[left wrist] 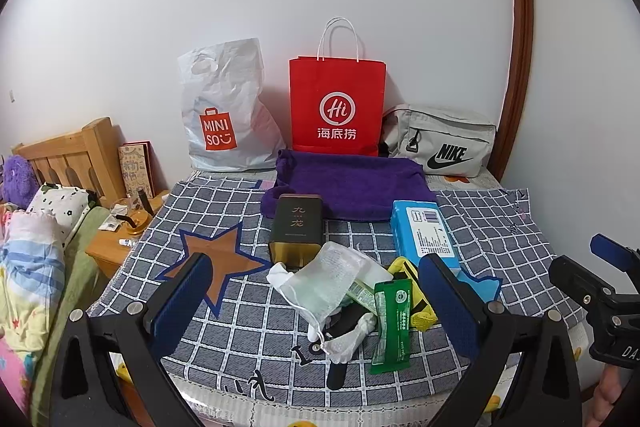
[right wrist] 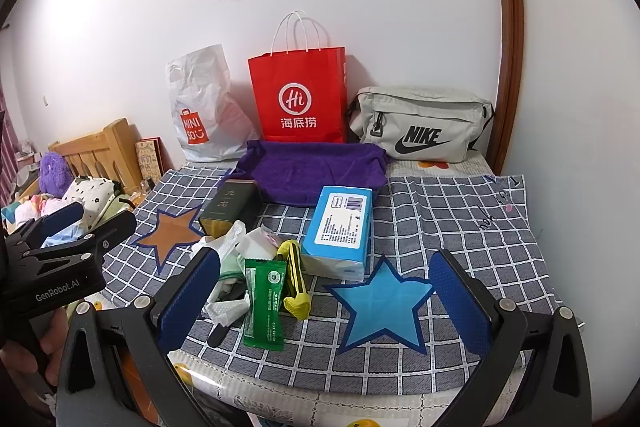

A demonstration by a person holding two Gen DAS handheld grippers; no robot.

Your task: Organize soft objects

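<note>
Bedroom corner, white wall, a checked cloth (left wrist: pixel 224 339) with star patches spread over the table as the work surface. Left gripper (left wrist: pixel 316 301) hangs over the near edge with its blue pads spread wide, holding nothing — the small heap of items sits right between its fingers, likely the first target. Right gripper (right wrist: pixel 324 301) is likewise spread and empty, aimed over the blue star patch (right wrist: pixel 384 303), just right of the heap. The heap: a mesh drawstring pouch (left wrist: pixel 324 279), a green sachet (left wrist: pixel 394 323), a yellow-black strap (right wrist: pixel 294 275), white crumpled bits, all touching or overlapping — it looks dumped together for sorting. Just behind it are a dark tin (left wrist: pixel 298 227) and a blue tissue pack (left wrist: pixel 424 229), and beyond them a folded purple towel (left wrist: pixel 348 187). Along the wall, upright and probably meant as receptacles, stand a white Miniso bag (left wrist: pixel 224 111), a red paper bag (left wrist: pixel 338 103) and a grey Nike pouch (left wrist: pixel 440 139). Off left there's a wooden bed frame (left wrist: pixel 68 151), bedding and a nightstand. No sorting appears to be done yet.
</note>
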